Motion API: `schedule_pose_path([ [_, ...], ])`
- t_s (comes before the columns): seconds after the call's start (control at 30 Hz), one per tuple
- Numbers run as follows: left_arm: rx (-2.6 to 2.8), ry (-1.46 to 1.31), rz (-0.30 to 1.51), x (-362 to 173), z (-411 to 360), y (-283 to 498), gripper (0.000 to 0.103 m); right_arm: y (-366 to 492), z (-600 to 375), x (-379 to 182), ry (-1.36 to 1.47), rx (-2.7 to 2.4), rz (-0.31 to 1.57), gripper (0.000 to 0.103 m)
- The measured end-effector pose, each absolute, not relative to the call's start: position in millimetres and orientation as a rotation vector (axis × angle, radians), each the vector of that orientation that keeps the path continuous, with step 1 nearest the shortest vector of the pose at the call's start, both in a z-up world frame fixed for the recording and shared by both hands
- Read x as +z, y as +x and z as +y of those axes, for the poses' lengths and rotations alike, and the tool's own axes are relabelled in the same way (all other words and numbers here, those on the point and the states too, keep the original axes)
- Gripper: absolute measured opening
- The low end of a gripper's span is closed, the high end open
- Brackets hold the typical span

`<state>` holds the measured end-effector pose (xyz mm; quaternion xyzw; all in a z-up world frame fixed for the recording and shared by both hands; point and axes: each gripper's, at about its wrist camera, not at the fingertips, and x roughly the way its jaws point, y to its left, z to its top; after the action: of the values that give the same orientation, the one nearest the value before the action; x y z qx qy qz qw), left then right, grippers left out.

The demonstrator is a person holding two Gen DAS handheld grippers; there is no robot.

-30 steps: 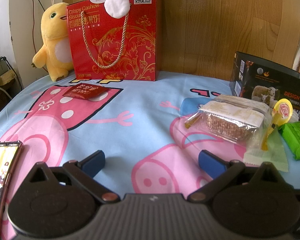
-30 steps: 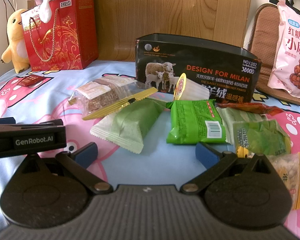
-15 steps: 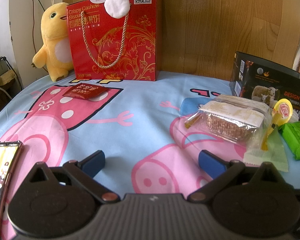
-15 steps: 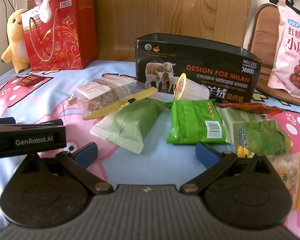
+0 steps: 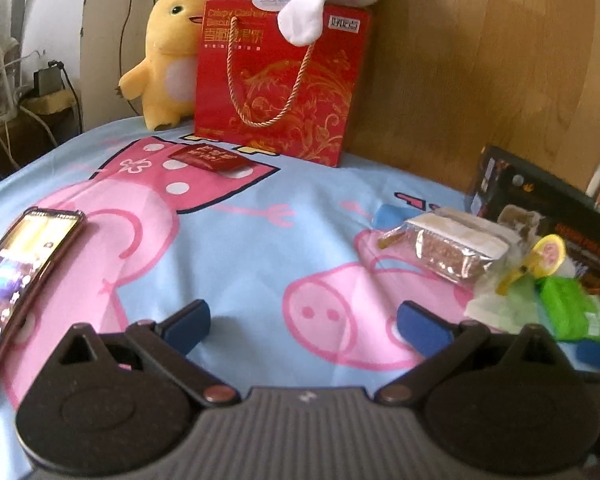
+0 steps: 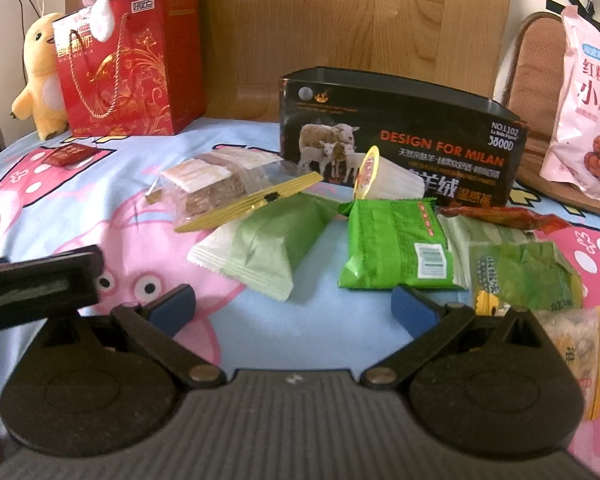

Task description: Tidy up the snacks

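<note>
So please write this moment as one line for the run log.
stage: before first pick | left gripper: open, empty, over bedsheet | right gripper: open, empty, facing snack pile | nearest: pale green packet, bright green packet | black box: open

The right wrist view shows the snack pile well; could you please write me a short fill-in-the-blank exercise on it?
1. The black box behind the snacks shows a picture of ____.
2. The red gift bag stands beside a plush toy coloured ____.
3. The right gripper holds nothing, and its fingers stand ____.
4. The jelly cup lies on its ____.

Missing words: sheep; yellow; open; side
</note>
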<state>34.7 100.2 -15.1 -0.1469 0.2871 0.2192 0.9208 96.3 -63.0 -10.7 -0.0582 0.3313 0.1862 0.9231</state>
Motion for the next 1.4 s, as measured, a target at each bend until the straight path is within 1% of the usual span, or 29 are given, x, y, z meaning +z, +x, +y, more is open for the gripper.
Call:
schedule_pose_path([
  [0.07,0.445,-0.275,0.606,-14.0,95.9,32.5,0.103,94.2,-59.8,-10.0,-0.147,0.387,0.668,0.103],
  [0.17,0.443,-0.192,0.625,-17.7,77.5,24.7,0.103,75.2,-80.5,-6.1,-0.182,0.369,0.652,0.103],
  [0.27,0.416,-0.149,0.645,-18.7,64.4,17.6,0.103,34.7,-123.5,-4.8,-0.08,0.422,0.579,0.103],
  [0.4,0.389,-0.111,0.645,-19.8,52.7,13.1,0.103,0.0,-169.7,-0.2,-0.086,0.365,0.472,0.103],
  [0.5,0.385,-0.124,0.646,-20.2,54.5,12.6,0.103,1.3,-188.8,0.7,-0.1,0.3,0.446,0.103],
  [0.57,0.377,-0.124,0.65,-20.2,54.6,11.9,0.103,9.6,-196.0,0.3,-0.117,0.262,0.467,0.103],
  [0.77,0.248,-0.071,0.685,-18.4,48.5,10.4,0.103,20.8,-228.1,9.0,-0.052,0.223,0.474,0.103],
  [0.8,0.223,-0.069,0.698,-16.1,49.9,10.3,0.102,22.2,-234.6,10.9,-0.032,0.227,0.476,0.103],
  [0.83,0.201,-0.074,0.699,-13.0,51.1,8.8,0.097,23.5,-238.9,12.8,-0.005,0.234,0.484,0.103],
  [0.87,0.188,-0.085,0.671,-6.3,54.2,3.5,0.094,26.5,-242.3,15.5,0.025,0.252,0.494,0.1],
  [0.9,0.201,-0.085,0.628,1.0,56.6,-2.3,0.095,29.5,-241.7,19.2,0.037,0.275,0.496,0.097],
  [0.93,0.228,-0.069,0.556,13.3,60.3,-8.8,0.097,29.6,-238.5,23.6,0.03,0.3,0.488,0.091],
  [0.97,0.243,-0.056,0.512,25.0,65.1,-9.9,0.103,30.5,-231.6,29.1,0.008,0.33,0.468,0.09],
  [1.07,0.173,-0.107,0.447,54.3,92.6,0.3,0.103,42.4,-206.4,42.3,0.004,0.456,0.454,0.087],
  [1.1,0.094,-0.145,0.452,61.1,106.7,11.7,0.103,52.4,-193.8,45.6,0.008,0.516,0.47,0.085],
  [1.17,-0.027,-0.247,0.524,63.1,138.6,47.0,0.103,77.5,-165.3,46.2,0.01,0.607,0.525,0.076],
  [1.2,-0.051,-0.29,0.574,59.4,152.1,66.4,0.102,90.9,-151.2,43.6,0.017,0.644,0.563,0.072],
  [1.23,-0.051,-0.324,0.625,53.4,165.2,87.9,0.098,103.3,-136.2,39.4,0.022,0.677,0.603,0.068],
  [1.27,-0.058,-0.344,0.655,47.9,174.4,103.4,0.089,111.5,-123.1,34.7,0.016,0.695,0.63,0.067],
  [1.3,-0.076,-0.373,0.684,41.1,183.3,119.8,0.085,117.2,-110.7,29.9,0.001,0.705,0.645,0.067],
  [1.33,-0.092,-0.409,0.708,35.4,189.5,132.6,0.082,122.0,-100.4,25.0,-0.012,0.711,0.659,0.067],
  [1.4,-0.162,-0.496,0.735,22.1,198.3,154.1,0.082,133.3,-82.9,17.8,-0.021,0.723,0.669,0.066],
])
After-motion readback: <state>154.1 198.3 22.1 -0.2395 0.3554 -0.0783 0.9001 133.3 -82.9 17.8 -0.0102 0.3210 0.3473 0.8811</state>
